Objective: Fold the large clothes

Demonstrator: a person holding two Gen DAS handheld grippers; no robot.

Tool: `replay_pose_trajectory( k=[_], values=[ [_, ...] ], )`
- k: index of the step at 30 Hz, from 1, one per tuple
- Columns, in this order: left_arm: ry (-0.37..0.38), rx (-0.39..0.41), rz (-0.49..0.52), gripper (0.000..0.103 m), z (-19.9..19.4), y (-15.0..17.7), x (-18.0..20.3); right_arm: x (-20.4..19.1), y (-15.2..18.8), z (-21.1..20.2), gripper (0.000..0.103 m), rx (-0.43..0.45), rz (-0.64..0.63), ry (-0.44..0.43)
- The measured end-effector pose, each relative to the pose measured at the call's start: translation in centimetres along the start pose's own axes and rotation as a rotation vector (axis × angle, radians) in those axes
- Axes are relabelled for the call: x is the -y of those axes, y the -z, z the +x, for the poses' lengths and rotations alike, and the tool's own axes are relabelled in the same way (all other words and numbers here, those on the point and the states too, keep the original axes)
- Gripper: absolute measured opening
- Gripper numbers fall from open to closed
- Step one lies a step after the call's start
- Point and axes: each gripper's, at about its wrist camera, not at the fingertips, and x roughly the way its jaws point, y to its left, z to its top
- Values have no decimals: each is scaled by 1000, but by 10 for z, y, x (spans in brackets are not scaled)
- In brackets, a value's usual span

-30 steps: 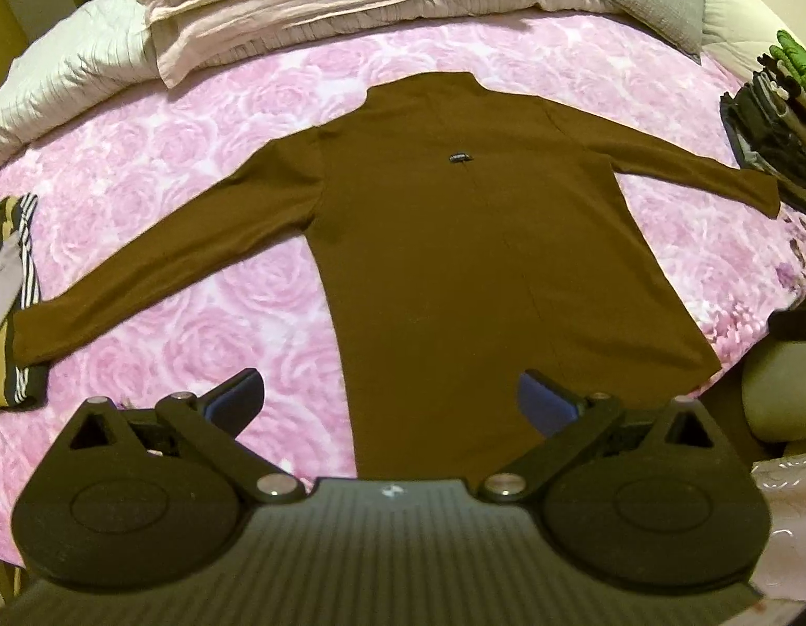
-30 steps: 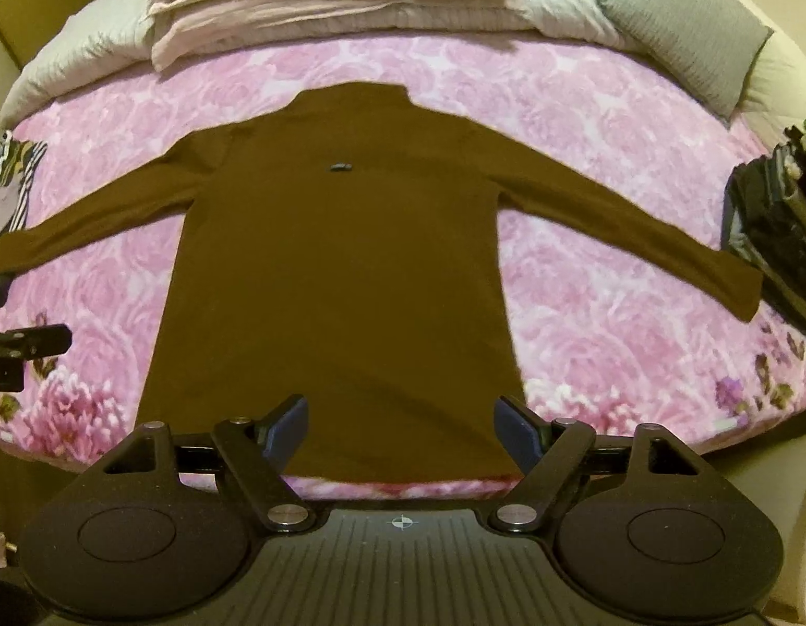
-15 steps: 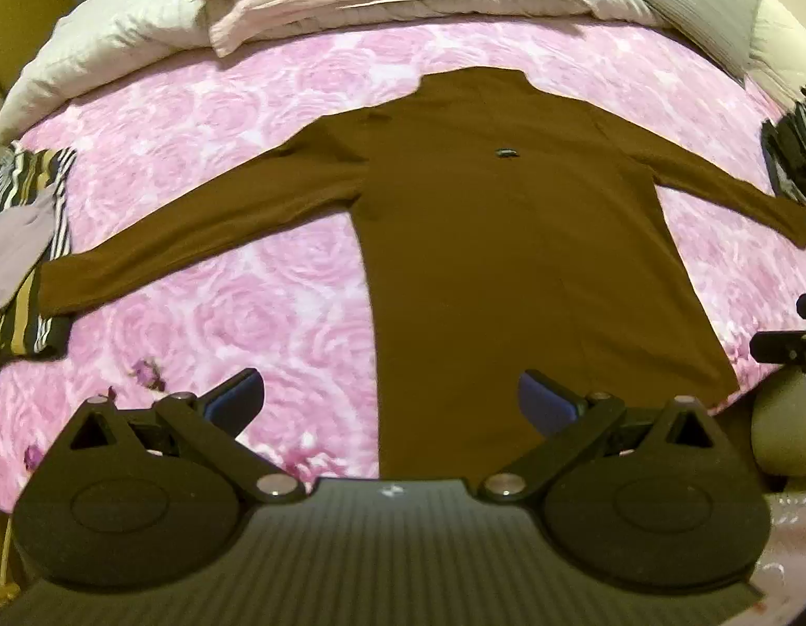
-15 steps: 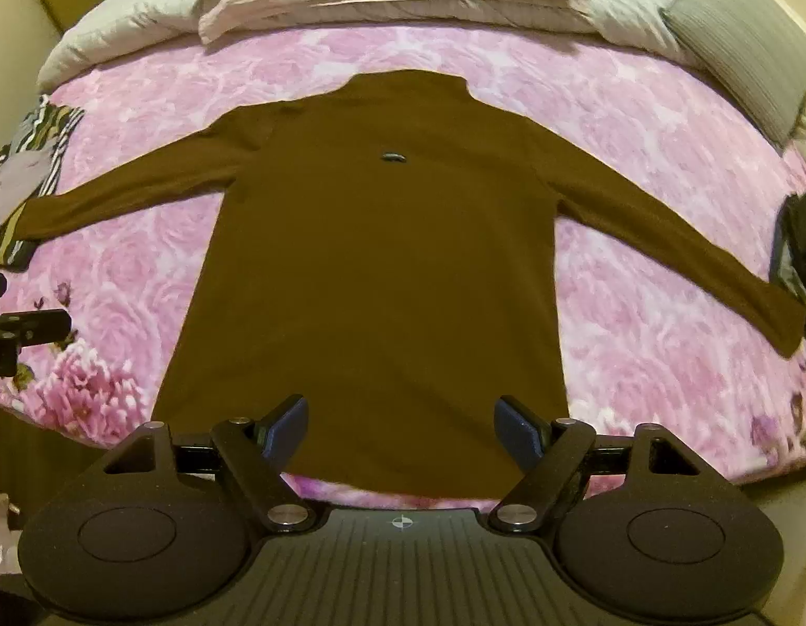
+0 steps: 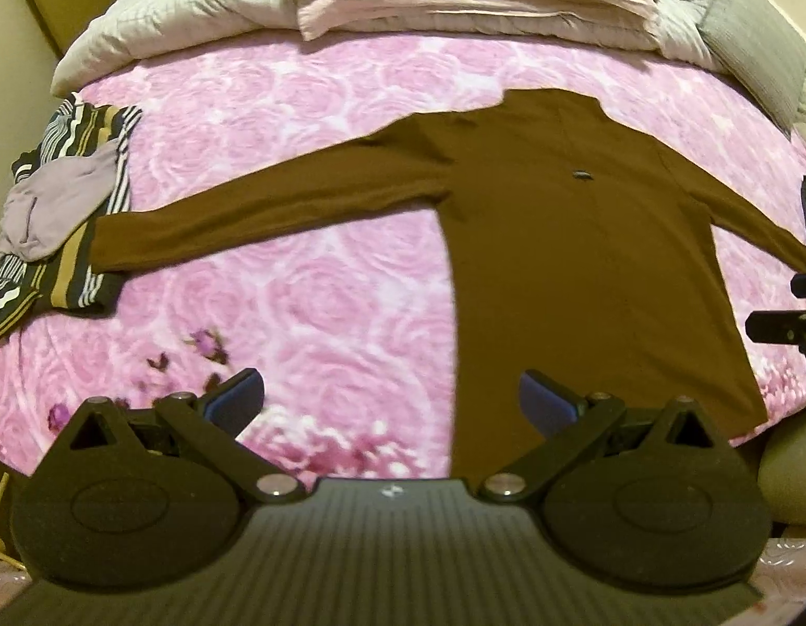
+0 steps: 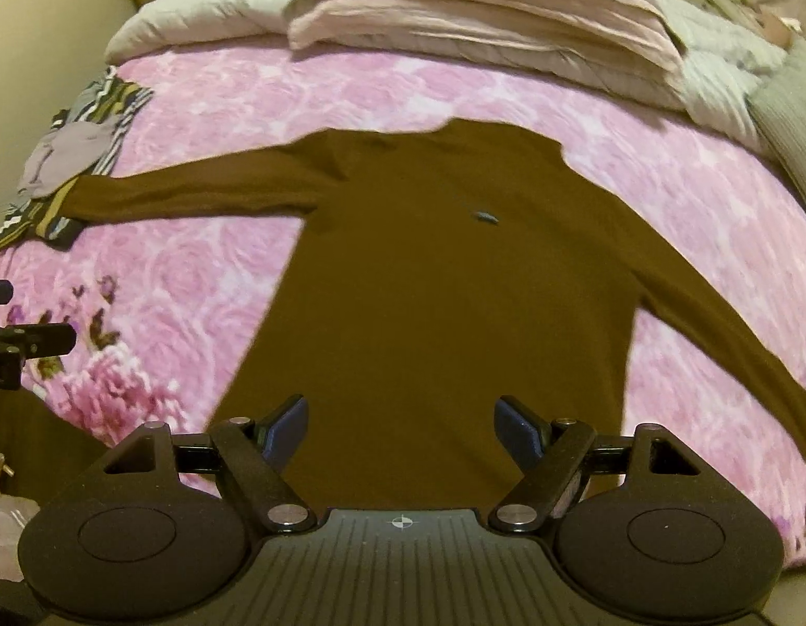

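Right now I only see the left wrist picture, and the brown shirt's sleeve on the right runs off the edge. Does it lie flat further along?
Observer: Yes. In the right wrist view that sleeve lies straight and flat on the pink bedspread for its whole visible length.
Operator: And the other gripper? I see just black bits of it.
Observer: The right gripper hangs open above the lower part of the shirt, with nothing gripped.

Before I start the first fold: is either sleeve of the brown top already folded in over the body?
No, the brown top lies flat on the pink bedspread with both sleeves spread straight out to the sides.
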Motion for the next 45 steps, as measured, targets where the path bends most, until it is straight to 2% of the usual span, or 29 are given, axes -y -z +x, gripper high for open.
replay_pose_trajectory(
  k=[3, 7, 11, 17, 19, 21, 24, 27, 32, 37, 38, 39, 41, 45],
  values=[
    [2, 15, 21, 102, 6, -4, -36, -33, -14, 9, 75, 26, -34, -12],
    [3, 29, 74, 102, 19, -12, -104, -98, -40, 26, 75, 77, -98, -22],
    [-4, 56, 126, 102, 32, -20, -186, -178, -65, 49, 75, 138, -148, -45],
    [-47, 54, 227, 102, 67, -28, -296, -312, -95, 118, 74, 205, -356, -106],
    [-70, 59, 252, 102, 80, -29, -325, -352, -104, 147, 66, 228, -421, -138],
    [-77, 63, 262, 102, 94, -31, -351, -385, -112, 177, 52, 237, -483, -167],
    [-92, 68, 245, 102, 114, -36, -387, -423, -124, 220, 38, 245, -542, -214],
    [-109, 79, 213, 102, 130, -42, -415, -460, -134, 260, 33, 262, -621, -240],
    [-117, 78, 141, 102, 151, -46, -445, -493, -146, 305, 31, 261, -688, -254],
    [-116, 64, 108, 102, 163, -44, -455, -514, -144, 337, 31, 246, -781, -239],
    [-115, 61, 107, 102, 164, -44, -455, -516, -143, 341, 30, 243, -803, -231],
    [-114, 60, 107, 102, 164, -44, -456, -517, -143, 342, 18, 251, -810, -233],
    [-110, 60, 105, 102, 163, -45, -455, -514, -146, 336, 8, 266, -788, -237],
    [-97, 66, 114, 102, 155, -50, -444, -486, -159, 303, 6, 298, -621, -263]
  ],
)
